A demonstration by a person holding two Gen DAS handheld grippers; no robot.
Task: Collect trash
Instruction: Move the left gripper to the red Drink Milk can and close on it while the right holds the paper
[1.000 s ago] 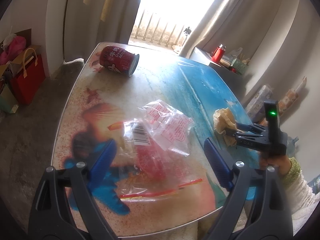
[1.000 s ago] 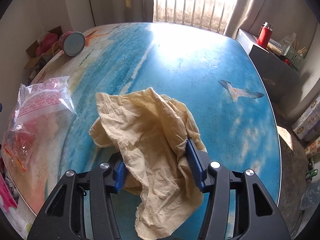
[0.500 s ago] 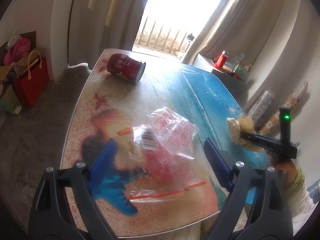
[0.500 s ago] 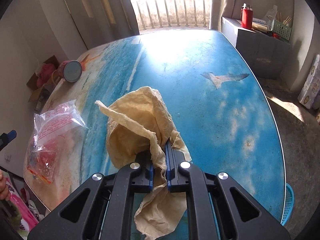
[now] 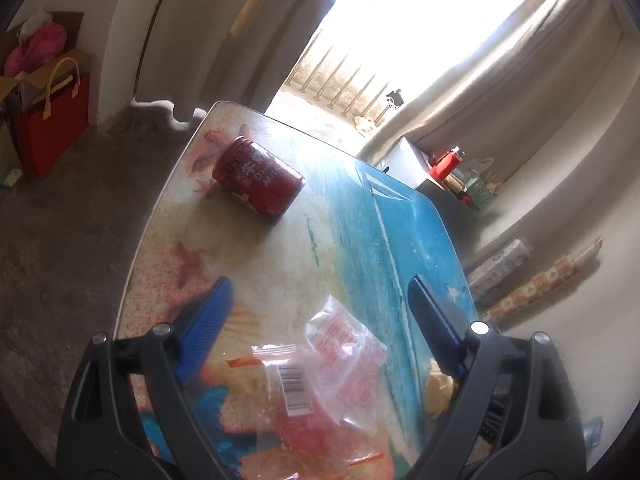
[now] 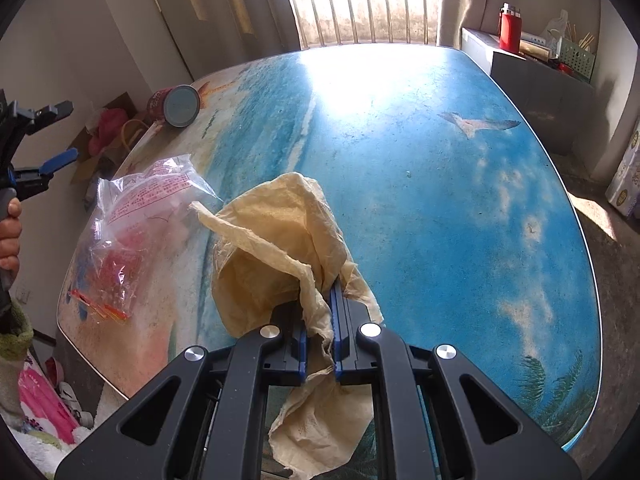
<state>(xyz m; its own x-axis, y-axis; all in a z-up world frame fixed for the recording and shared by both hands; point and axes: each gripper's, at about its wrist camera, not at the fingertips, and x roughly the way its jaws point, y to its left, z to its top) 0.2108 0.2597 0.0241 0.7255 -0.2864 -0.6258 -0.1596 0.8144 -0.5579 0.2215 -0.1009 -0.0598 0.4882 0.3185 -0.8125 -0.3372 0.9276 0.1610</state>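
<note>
1. Clear plastic bag [image 6: 136, 236], left of frame on the table [image 6: 460, 208], holds red bits. One red can [image 5: 256, 178] lies on its side, upper left.
2. Right gripper [image 6: 320, 320], bottom centre, is clamped on the one crumpled yellow paper [image 6: 276, 248].
3. Left gripper [image 5: 316, 316] is spread wide and empty above the bag.
</note>
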